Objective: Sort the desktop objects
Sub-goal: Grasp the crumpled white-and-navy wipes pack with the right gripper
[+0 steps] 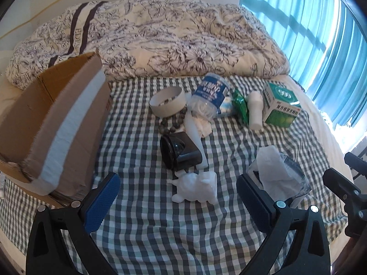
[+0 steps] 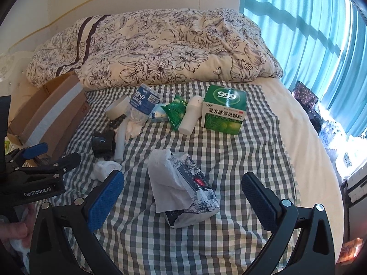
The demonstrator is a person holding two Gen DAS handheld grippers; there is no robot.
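Tissue pack (image 2: 190, 190) lies on checked cloth (image 2: 229, 155) on the bed, between the spread right hand-held gripper (image 2: 183, 199) fingers. Left hand-held gripper (image 1: 179, 204) spread too, white figurine (image 1: 197, 189) between. Box (image 2: 223, 112), bottle (image 2: 143, 105) farther back.

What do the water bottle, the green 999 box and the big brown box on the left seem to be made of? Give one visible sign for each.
Water bottle: clear thin plastic, glossy and crinkled, with a printed blue label.
Green 999 box: printed paperboard, smooth with a slight sheen, sharp folded edges.
Brown box: corrugated cardboard, matte, with a torn, ragged edge; the white slab in it looks like foam.
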